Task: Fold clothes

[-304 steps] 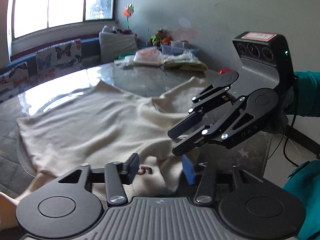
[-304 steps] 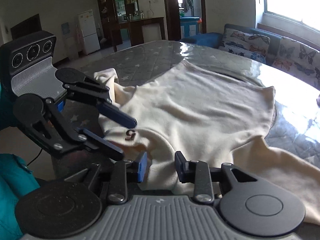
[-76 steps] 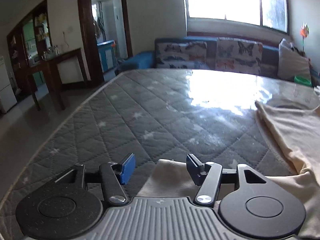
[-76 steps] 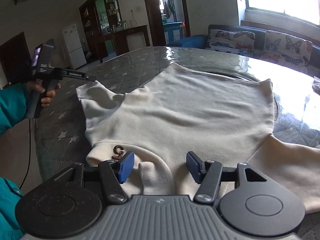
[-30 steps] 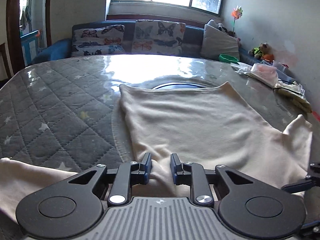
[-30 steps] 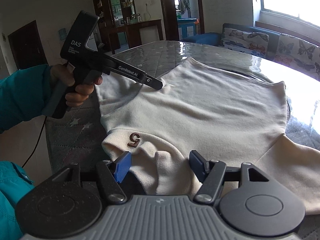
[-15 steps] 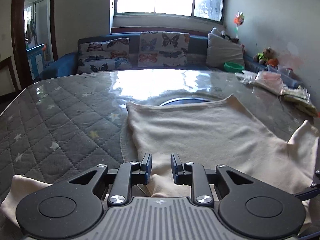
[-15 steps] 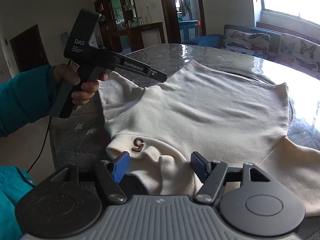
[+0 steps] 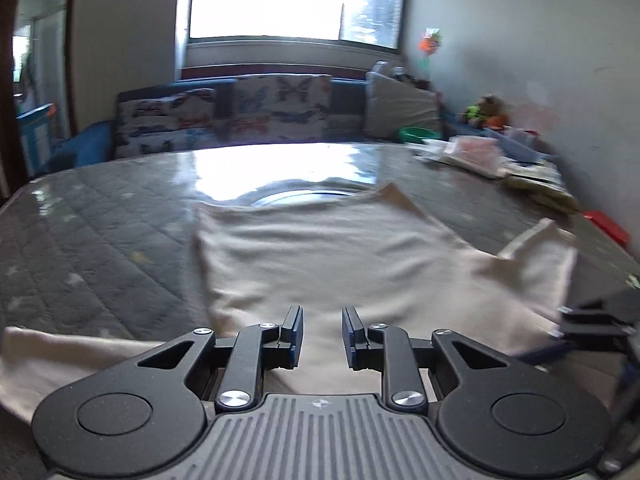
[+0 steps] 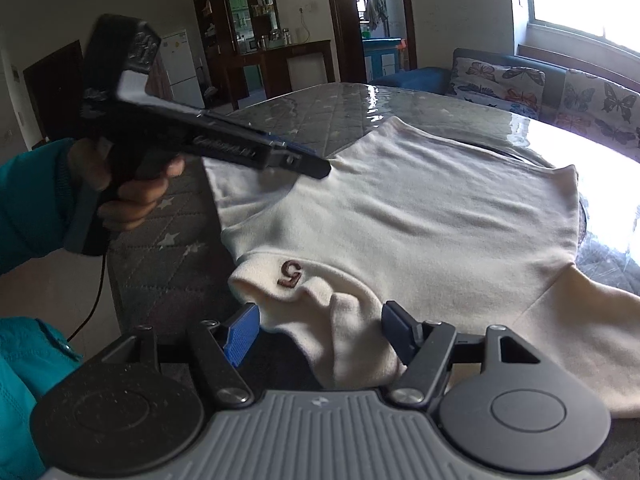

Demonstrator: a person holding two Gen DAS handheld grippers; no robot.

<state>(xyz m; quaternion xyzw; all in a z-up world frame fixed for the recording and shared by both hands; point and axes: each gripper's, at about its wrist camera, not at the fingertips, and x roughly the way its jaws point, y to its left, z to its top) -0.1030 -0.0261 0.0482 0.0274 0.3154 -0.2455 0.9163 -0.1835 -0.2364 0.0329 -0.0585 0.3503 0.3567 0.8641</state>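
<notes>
The cream sweater (image 10: pixel 420 220) lies spread flat on the quilted table (image 10: pixel 320 108), its collar (image 10: pixel 320 304) at the near edge. The right gripper (image 10: pixel 316 332) is released, its jaws wide on either side of the collar without pinching it. The left gripper (image 9: pixel 320 332) hovers over the shoulder with only a narrow gap between its jaws and nothing visibly caught (the view is blurred). The risk, I judge, is that a closing grip takes only one layer, so the fold drags crooked. The collar could also slip off the table rim, since it partly overhangs. The near sleeve (image 9: pixel 60 352) trails towards that same edge. There is wide bare tabletop beyond the hem, while bags and clutter (image 9: pixel 480 152) crowd the far right corner
</notes>
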